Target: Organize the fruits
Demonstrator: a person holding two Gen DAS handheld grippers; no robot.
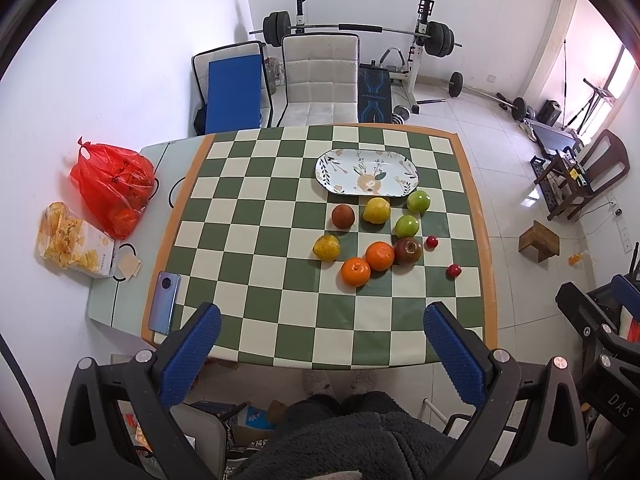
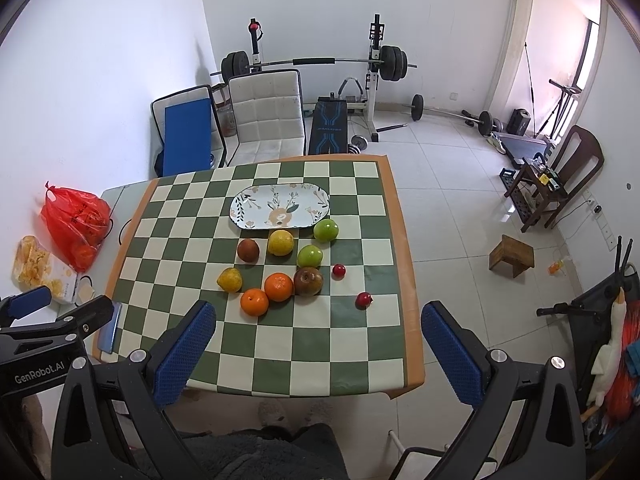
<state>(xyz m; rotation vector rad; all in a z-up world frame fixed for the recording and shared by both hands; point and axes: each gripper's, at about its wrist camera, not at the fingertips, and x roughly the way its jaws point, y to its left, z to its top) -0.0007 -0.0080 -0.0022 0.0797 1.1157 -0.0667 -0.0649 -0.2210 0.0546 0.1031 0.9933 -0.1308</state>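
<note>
while both my grippers hang spread and empty, nothing is sorted yet.
left gripper (image 1: pixel 322 340) and right gripper (image 2: pixel 318 340) hold nothing; oval floral ceramic plate (image 1: pixel 400 160) bare; loose fruits like the round orange (image 1: pixel 355 272) wait.

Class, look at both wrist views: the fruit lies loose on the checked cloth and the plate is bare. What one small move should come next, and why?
Probably lower the right claw toward the nearest orange. Both claws are open and hold nothing, the left claw too; the plate is bare, and that orange lies closest on the near side, touching only its twin.
</note>
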